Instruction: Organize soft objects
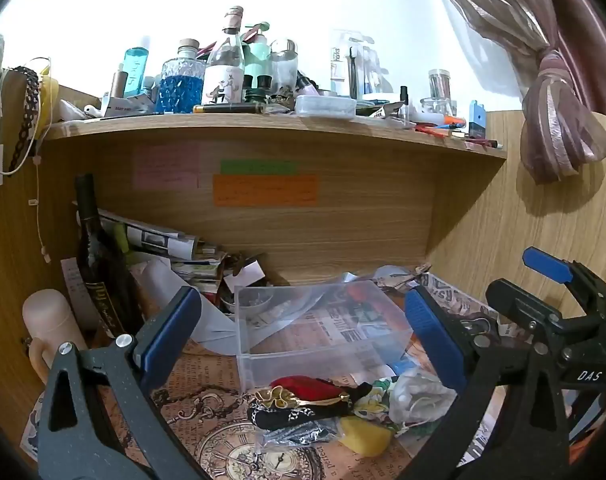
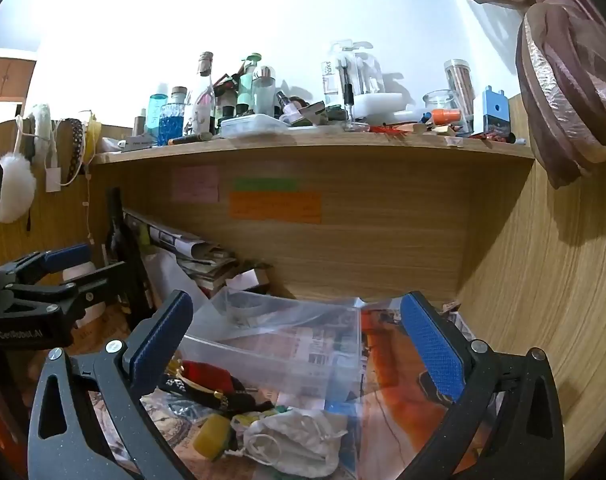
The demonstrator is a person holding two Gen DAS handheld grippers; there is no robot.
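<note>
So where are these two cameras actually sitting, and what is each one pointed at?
Left wrist view: sits on the left gripper, looking forward and slightly down between its open blue jaws at the clear plastic box and the pile of soft things; the right gripper shows at its right edge.
Right wrist view: sits on the right gripper, facing the same box and pile; the left gripper shows at its left.
Both share the box, the pile and the cluttered shelf.

- Clear, glossy plastic box (image 1: 315, 320).
- Matt wood-grain shelf (image 1: 263, 128).
- Red velvety cloth pouch (image 1: 303, 386).
- White crumpled cloth bag (image 2: 299, 436).
- Shiny satin curtain (image 1: 555, 120).
</note>
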